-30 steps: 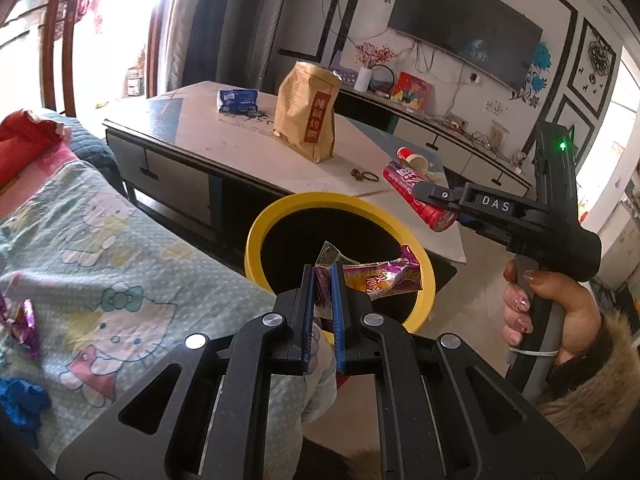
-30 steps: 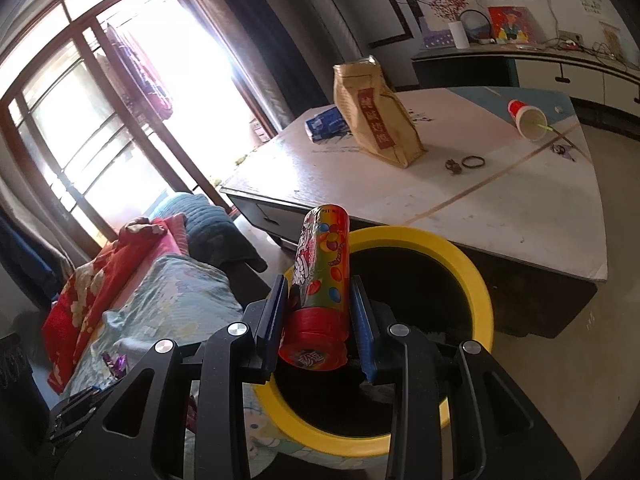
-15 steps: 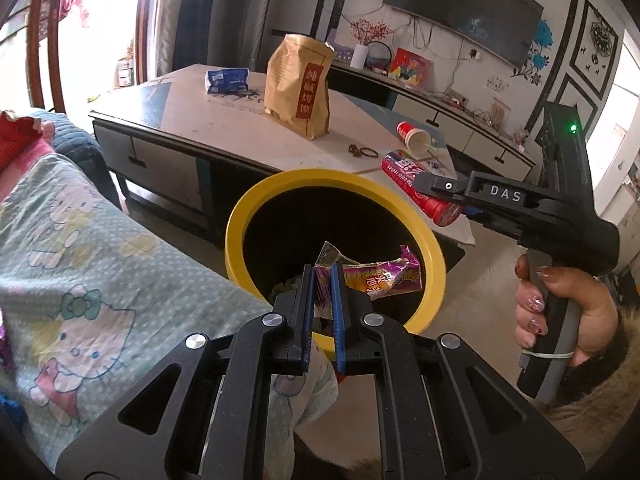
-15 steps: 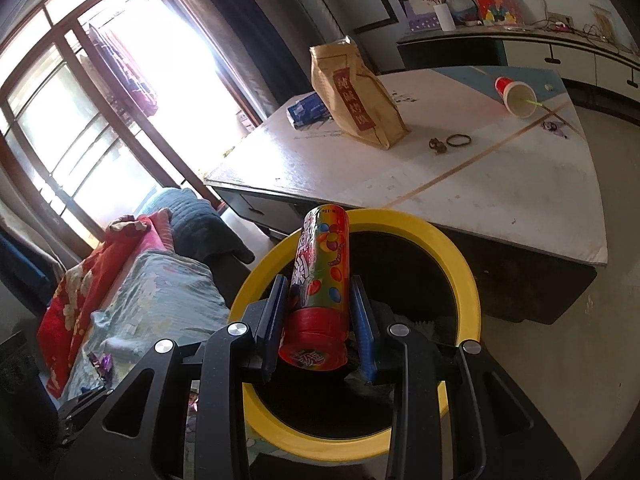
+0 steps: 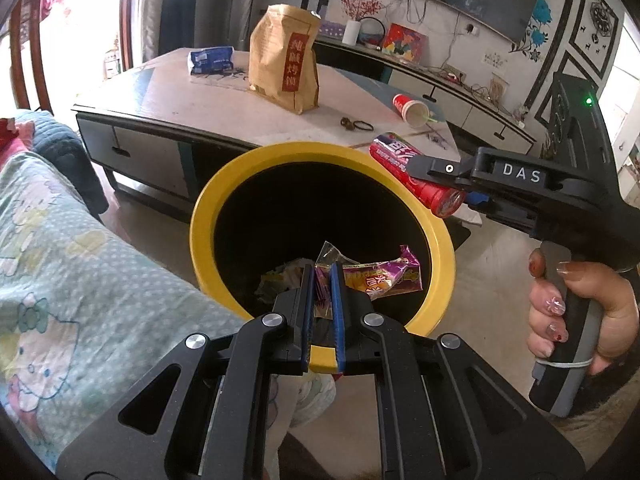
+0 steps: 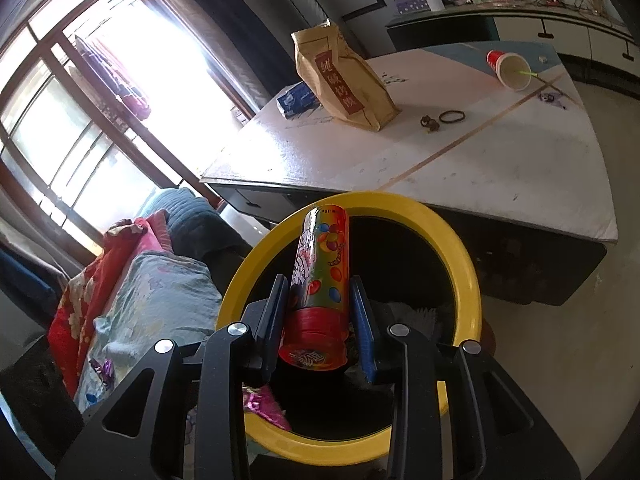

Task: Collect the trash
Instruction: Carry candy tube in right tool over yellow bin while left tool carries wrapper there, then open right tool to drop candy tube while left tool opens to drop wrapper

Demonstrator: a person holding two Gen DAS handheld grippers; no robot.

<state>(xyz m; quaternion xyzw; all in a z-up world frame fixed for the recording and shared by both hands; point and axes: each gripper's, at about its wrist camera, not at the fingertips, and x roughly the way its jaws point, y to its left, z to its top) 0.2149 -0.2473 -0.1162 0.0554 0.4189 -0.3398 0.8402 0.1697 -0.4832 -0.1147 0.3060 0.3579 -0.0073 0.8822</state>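
Left wrist view: the left hand-held gripper (image 5: 321, 280) is pinching a purple snack wrapper (image 5: 376, 278) between nearly closed blue pads, and the wrapper is hanging over the mouth of the yellow-rimmed bin (image 5: 204, 216). Deep in the bin, crumpled scraps (image 5: 280, 280) are lying in shadow; what they are is hard to make out. Over the bin's right rim, the right hand-held gripper (image 5: 460, 196) is gripping a red candy tube (image 5: 412, 174), held by a hand (image 5: 580, 320) on the grip below. Beyond the bin, a brown paper bag (image 5: 286, 58) is standing on the tabletop (image 5: 192, 100), with a blue packet (image 5: 210, 60) behind it and a red paper cup (image 5: 412, 109) lying on its side to the right.

Right wrist view: the right hand-held gripper (image 6: 320, 304) is clamping the candy tube (image 6: 320, 280), red cap toward the camera, directly over the bin (image 6: 460, 248). The tube and gripper are hiding much of the bin's inside; something pale, possibly tissue (image 6: 416, 316), is showing behind the right finger. At the bin's near-left rim the purple wrapper (image 6: 266, 406) is peeking out, mostly cut off by the gripper frame. Beyond the bin, the bag (image 6: 344, 80), the cup (image 6: 508, 68) and a hair tie (image 6: 452, 116) are lying on the tabletop (image 6: 480, 172).
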